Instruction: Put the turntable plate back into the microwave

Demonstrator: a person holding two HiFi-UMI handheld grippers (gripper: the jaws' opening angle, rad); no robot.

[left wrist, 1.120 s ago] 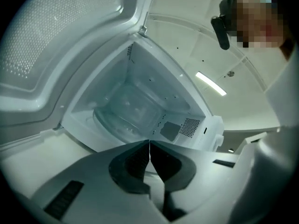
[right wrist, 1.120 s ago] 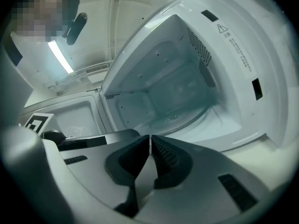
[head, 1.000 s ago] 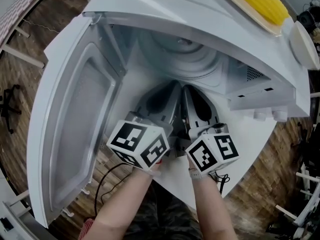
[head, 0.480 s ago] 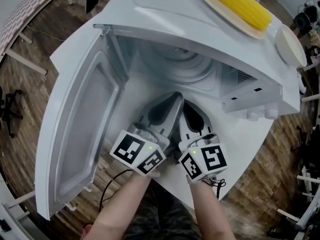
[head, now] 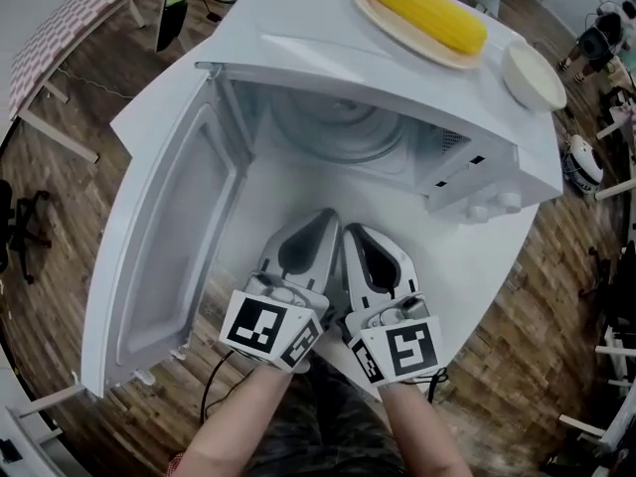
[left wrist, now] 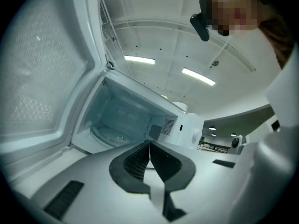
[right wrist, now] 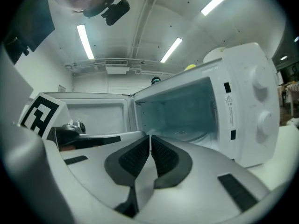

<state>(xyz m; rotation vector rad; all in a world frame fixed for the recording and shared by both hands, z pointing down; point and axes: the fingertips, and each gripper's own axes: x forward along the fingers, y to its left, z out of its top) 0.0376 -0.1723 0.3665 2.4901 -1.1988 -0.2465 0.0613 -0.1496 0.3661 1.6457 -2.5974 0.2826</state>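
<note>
The round clear glass turntable plate (head: 333,132) lay flat on the floor of the open white microwave (head: 328,38), straight ahead of both grippers and well apart from them. The left gripper (head: 320,219) and right gripper (head: 355,233) sat side by side above the white counter (head: 467,261), about equally near the cavity. Each had its fingers (left wrist: 133,160) pressed together on nothing.

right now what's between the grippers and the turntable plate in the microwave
Nothing: in the head view only bare white table separates the left gripper and right gripper from the turntable plate inside the microwave.
</note>
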